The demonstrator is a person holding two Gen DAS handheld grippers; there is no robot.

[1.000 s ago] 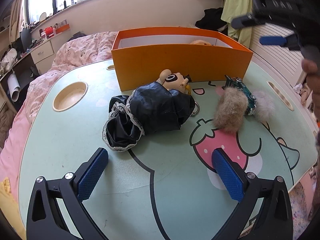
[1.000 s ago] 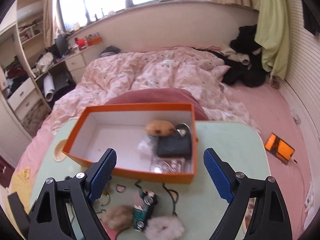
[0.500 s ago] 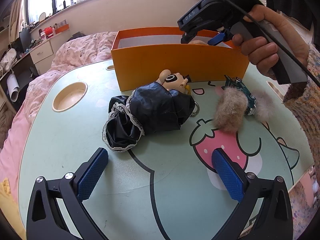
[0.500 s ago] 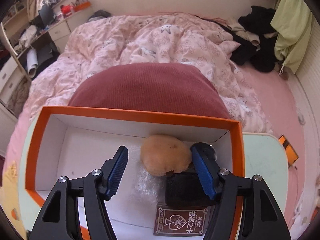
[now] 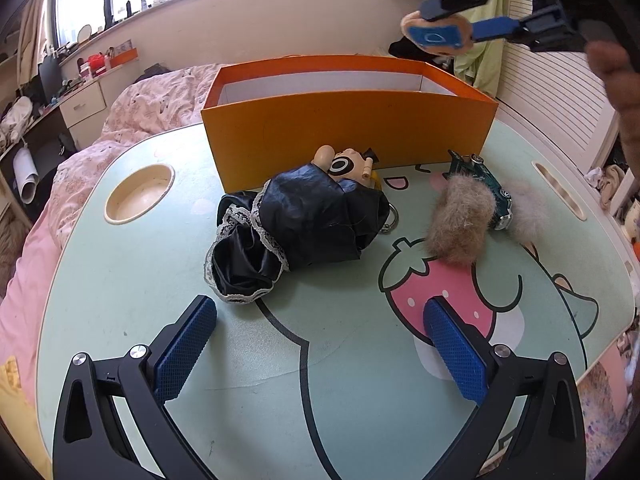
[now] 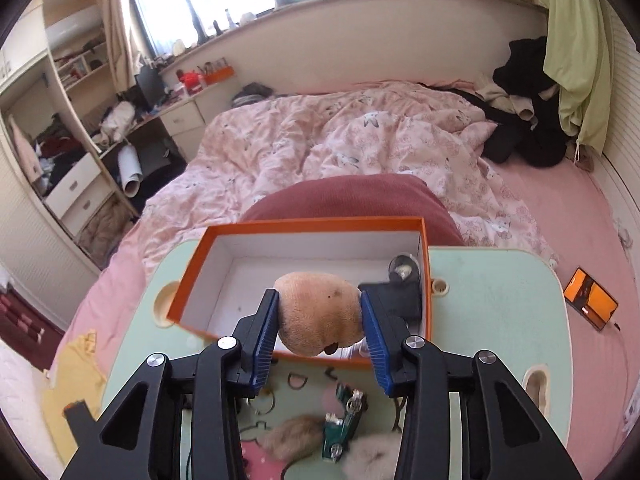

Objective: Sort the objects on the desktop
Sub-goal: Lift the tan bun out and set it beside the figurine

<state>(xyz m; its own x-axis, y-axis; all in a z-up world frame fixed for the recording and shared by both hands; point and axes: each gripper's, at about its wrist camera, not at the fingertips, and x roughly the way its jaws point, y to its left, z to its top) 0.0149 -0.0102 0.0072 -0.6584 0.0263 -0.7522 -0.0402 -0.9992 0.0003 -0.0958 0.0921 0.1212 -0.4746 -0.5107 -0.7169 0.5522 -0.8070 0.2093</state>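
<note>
The right gripper (image 6: 322, 322) is closing, its blue pads pressed against both sides of a tan plush toy (image 6: 320, 316), which is held above the near edge of the orange box (image 6: 192, 276). The left gripper (image 5: 320, 344) hangs over the green table (image 5: 120, 280) with fingers spread wide and nothing between them. At its 12 o'clock lies a doll in black fabric (image 5: 304, 224); at 1 o'clock, a brown fur pompom (image 5: 460, 220) touches a green toy car (image 5: 486, 184).
</note>
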